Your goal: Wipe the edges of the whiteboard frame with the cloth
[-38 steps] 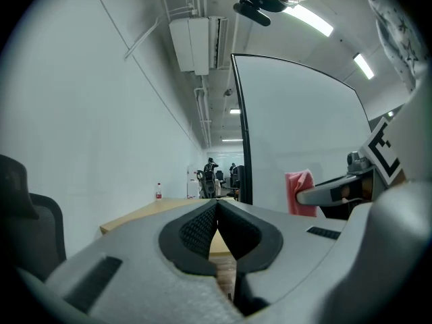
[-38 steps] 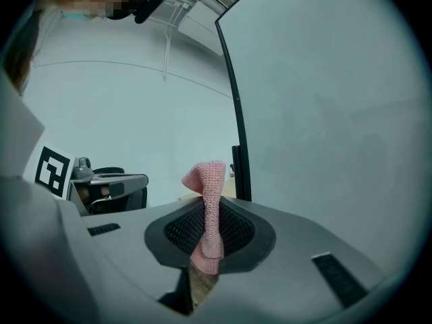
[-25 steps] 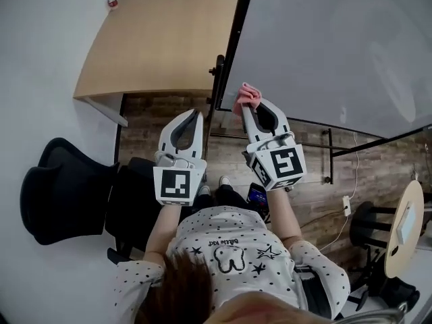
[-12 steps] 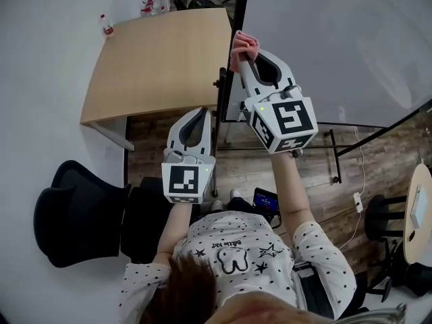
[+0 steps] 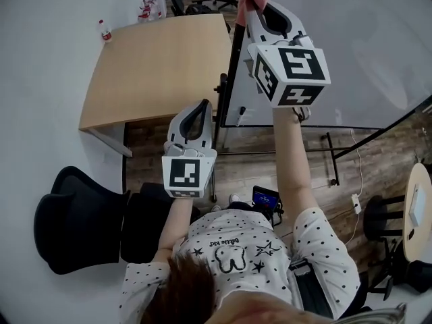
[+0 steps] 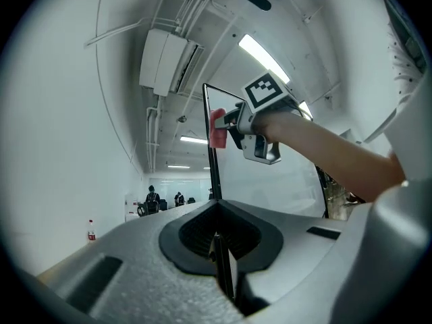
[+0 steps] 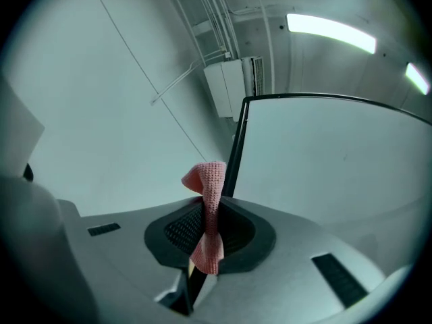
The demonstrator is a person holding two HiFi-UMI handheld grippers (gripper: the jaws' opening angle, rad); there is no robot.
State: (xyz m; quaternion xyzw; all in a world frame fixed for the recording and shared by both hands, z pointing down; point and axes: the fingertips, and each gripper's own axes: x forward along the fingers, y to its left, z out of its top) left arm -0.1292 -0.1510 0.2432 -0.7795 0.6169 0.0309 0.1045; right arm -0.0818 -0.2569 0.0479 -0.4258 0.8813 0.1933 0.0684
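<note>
The right hand-held gripper [image 5: 254,3] pinches the pink cloth [image 7: 208,201] against the whiteboard frame [image 5: 233,66], high on its left edge. The left hand-held gripper [image 5: 201,108], jaws together and empty, hangs lower by the wooden surface [image 5: 162,66], at its near right corner.

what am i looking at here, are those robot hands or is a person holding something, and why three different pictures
There is no robot here. A person holds a tool in each hand, and each tool ends in two-jaw tongs and carries a marker cube. The head view comes from a camera on the person's head, looking steeply down. The other two views come from cameras riding on each tool, looking along its jaws. The right tongs are raised and shut on a pink cloth. The cloth is held at the black frame on the side edge of the whiteboard, near its top corner. The left tongs are shut and empty, held lower. Below are a wooden table, a small bottle by its far corner, and a black chair.
</note>
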